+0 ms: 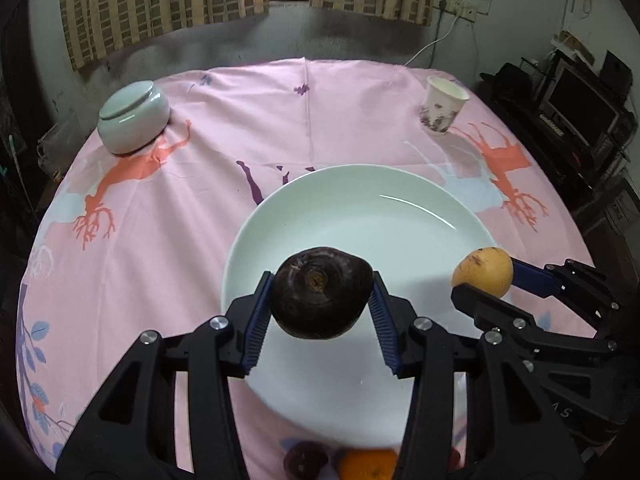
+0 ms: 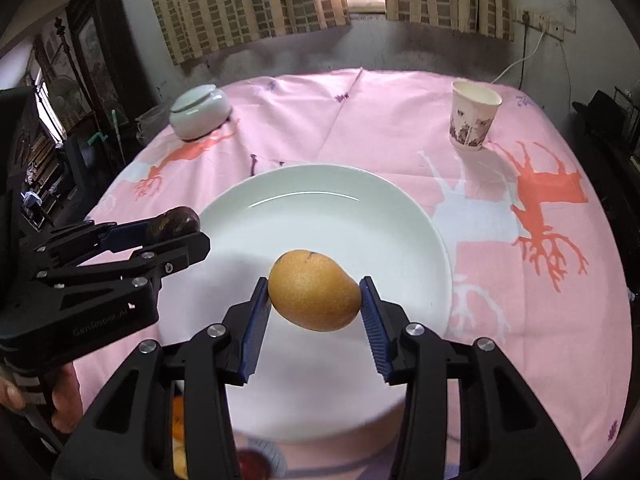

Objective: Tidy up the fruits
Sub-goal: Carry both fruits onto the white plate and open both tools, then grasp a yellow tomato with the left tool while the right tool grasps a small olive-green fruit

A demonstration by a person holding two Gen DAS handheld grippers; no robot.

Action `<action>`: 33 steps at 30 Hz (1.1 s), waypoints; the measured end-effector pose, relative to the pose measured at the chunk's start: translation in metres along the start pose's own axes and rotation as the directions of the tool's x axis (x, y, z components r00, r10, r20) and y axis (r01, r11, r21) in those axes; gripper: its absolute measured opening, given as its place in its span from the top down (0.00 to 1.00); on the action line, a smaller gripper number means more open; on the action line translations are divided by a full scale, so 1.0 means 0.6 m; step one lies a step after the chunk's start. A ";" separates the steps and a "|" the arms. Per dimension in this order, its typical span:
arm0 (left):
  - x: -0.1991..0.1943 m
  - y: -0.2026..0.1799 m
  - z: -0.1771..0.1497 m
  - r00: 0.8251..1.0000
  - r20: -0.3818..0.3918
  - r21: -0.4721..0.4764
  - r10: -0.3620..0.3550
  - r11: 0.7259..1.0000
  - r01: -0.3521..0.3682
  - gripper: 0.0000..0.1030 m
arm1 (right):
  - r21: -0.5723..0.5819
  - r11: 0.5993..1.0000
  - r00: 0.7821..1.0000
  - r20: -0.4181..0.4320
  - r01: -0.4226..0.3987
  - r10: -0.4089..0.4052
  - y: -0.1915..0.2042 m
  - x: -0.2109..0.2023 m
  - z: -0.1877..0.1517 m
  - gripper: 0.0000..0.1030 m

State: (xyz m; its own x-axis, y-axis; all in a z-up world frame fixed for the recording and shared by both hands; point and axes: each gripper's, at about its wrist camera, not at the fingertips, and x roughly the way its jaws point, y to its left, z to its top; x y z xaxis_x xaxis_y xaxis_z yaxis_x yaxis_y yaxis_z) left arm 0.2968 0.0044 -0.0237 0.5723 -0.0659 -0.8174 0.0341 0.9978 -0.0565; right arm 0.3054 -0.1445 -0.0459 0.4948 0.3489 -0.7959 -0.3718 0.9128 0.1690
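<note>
My left gripper (image 1: pixel 322 300) is shut on a dark purple-brown round fruit (image 1: pixel 322 298) and holds it above the near part of a large pale green plate (image 1: pixel 360 196). My right gripper (image 2: pixel 314 300) is shut on a yellow-orange mango (image 2: pixel 314 290) and holds it above the same plate (image 2: pixel 320 188). The left wrist view shows the right gripper (image 1: pixel 486 280) with the mango (image 1: pixel 482 272) at the plate's right rim. The right wrist view shows the left gripper (image 2: pixel 180 228) with the dark fruit (image 2: pixel 174 220) at the plate's left rim.
A pink printed cloth (image 1: pixel 192 208) covers the round table. A lidded pale green jar (image 1: pixel 134 118) stands far left and a paper cup (image 1: pixel 442 106) far right. A dark red fruit (image 1: pixel 306 460) and an orange fruit (image 1: pixel 368 464) lie near the front edge.
</note>
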 end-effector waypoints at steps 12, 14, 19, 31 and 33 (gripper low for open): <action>0.117 0.025 0.058 0.996 -0.088 -0.071 -0.019 0.997 0.012 0.48 | -0.050 0.998 0.994 -0.094 0.048 -0.053 -0.009 0.122 0.060 0.35; 0.101 0.030 0.061 0.998 -0.069 -0.072 -0.010 0.997 0.005 0.33 | -0.069 0.995 0.995 -0.064 0.070 -0.074 -0.006 0.102 0.062 0.35; -0.010 0.047 0.031 0.999 0.016 -0.061 -0.039 0.997 0.040 0.23 | -0.082 0.995 0.998 -0.030 0.055 -0.058 0.003 -0.005 0.037 0.35; -0.224 0.067 -0.337 0.982 0.189 -0.115 0.008 0.993 0.014 0.03 | -0.049 0.995 0.993 0.086 0.089 -0.085 0.082 -0.239 -0.321 0.03; -0.227 0.060 -0.375 0.983 0.182 -0.089 0.025 0.996 -0.009 0.03 | -0.017 0.995 0.991 0.094 0.098 -0.096 0.082 -0.243 -0.365 0.03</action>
State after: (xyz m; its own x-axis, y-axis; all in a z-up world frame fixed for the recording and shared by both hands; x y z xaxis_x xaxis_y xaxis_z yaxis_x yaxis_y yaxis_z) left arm 0.0356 0.0485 -0.0432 0.7129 -0.0386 -0.7002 -0.0440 0.9941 -0.0996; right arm 0.0431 -0.1970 -0.0487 0.5999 0.2781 -0.7501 -0.3351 0.9388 0.0801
